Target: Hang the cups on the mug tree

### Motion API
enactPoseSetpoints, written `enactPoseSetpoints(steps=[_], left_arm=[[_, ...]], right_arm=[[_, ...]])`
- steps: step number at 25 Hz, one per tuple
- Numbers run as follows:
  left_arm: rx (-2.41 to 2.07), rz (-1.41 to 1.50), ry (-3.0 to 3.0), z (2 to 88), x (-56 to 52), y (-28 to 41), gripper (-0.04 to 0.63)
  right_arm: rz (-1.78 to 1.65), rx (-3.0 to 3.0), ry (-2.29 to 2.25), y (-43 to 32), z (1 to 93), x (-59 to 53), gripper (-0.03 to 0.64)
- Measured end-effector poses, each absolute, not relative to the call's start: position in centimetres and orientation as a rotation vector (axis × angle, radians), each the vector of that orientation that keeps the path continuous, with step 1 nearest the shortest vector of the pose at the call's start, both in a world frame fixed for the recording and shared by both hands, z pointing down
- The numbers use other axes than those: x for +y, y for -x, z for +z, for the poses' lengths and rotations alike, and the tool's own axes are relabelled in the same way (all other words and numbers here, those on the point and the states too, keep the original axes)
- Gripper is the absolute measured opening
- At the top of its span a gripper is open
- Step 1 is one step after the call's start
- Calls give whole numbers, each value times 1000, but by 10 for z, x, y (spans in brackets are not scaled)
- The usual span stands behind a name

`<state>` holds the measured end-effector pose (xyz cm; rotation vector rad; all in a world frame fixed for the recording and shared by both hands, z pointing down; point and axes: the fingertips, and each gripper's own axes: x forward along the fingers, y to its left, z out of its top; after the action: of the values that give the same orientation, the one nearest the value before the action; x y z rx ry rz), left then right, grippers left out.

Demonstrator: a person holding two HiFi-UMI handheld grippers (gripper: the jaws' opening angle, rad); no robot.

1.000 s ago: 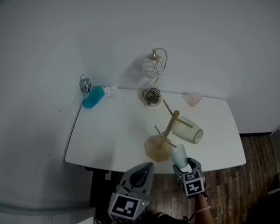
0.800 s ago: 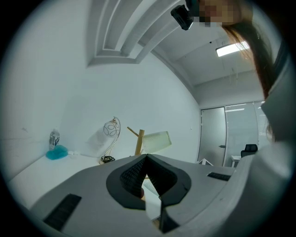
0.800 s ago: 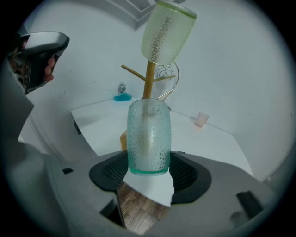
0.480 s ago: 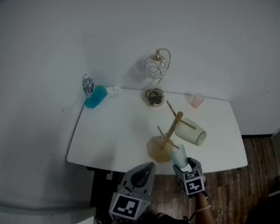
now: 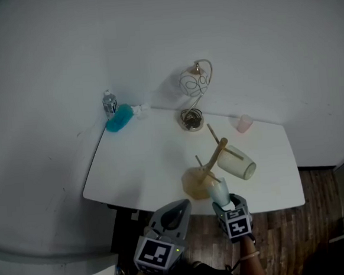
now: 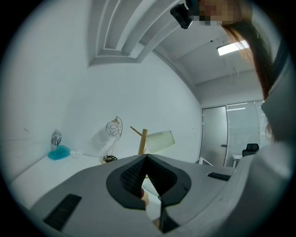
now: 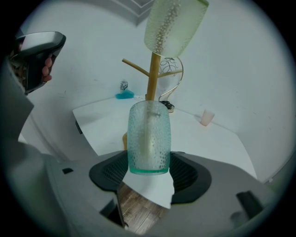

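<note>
A wooden mug tree [image 5: 208, 165] stands near the front edge of the white table [image 5: 138, 160]. A pale yellow-green cup [image 5: 238, 164] hangs on one of its pegs, tilted to the right. My right gripper [image 5: 225, 200] is shut on a teal textured cup [image 5: 219, 189], mouth forward, held right at the tree's base and lowest peg. In the right gripper view the teal cup [image 7: 149, 139] sits between the jaws, with the tree trunk [image 7: 152, 78] straight behind it and the pale cup [image 7: 173, 25] above. My left gripper [image 5: 179, 207] is shut and empty, just below the table's front edge.
A small pink cup [image 5: 243, 123] stands at the back right of the table. A wire stand [image 5: 194, 96] is at the back middle. A blue object [image 5: 119, 118] and a small bottle [image 5: 109, 102] sit at the back left corner. Wooden floor [image 5: 298, 231] lies beyond the front edge.
The head view has shifted slightly. The teal cup in my right gripper stands a little closer to the tree's base. My left gripper has not moved.
</note>
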<state>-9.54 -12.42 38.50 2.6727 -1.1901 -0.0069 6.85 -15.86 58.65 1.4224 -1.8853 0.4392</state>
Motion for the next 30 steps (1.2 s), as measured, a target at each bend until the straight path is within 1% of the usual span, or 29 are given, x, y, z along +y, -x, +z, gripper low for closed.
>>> enactPoseSetpoints(steps=[30], left_arm=[[-1195, -35, -2658, 385, -133, 105, 0]], right_arm=[[430, -1871, -1456, -74, 573, -166, 282]])
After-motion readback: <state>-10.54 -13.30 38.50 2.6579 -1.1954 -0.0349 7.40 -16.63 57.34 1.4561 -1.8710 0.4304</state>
